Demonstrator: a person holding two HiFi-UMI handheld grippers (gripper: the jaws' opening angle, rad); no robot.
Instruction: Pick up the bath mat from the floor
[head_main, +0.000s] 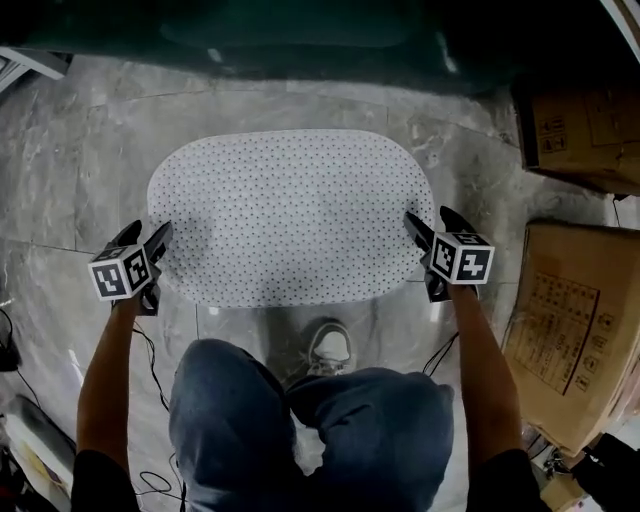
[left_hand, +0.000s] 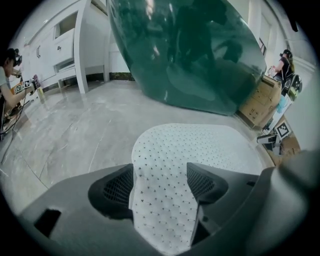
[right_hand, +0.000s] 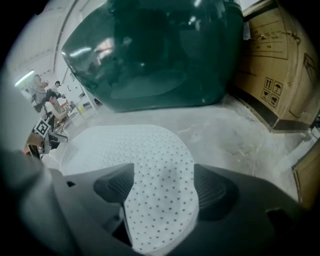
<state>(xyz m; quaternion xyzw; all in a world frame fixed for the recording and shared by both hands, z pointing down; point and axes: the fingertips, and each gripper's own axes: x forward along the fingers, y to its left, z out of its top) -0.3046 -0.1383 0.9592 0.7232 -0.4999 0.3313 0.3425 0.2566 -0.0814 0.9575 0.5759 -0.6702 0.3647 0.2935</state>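
Observation:
The white oval bath mat (head_main: 290, 215), dotted with small holes, lies flat on the grey marble floor (head_main: 80, 170). My left gripper (head_main: 147, 238) is at the mat's left end and my right gripper (head_main: 432, 222) at its right end, both pointing steeply down. In the left gripper view the jaws of my left gripper (left_hand: 160, 185) stand wide apart, with the mat (left_hand: 195, 145) running between them. The right gripper view shows the same: my right gripper (right_hand: 160, 192) stands wide, the mat's (right_hand: 125, 145) rounded end between its jaws. Neither grips the mat.
A dark green tub (head_main: 300, 40) stands just beyond the mat. Cardboard boxes (head_main: 580, 130) (head_main: 570, 330) line the right side. The person's shoe (head_main: 328, 345) is at the mat's near edge, and cables (head_main: 150, 360) trail on the floor. White cabinets (left_hand: 60, 45) stand at the far left.

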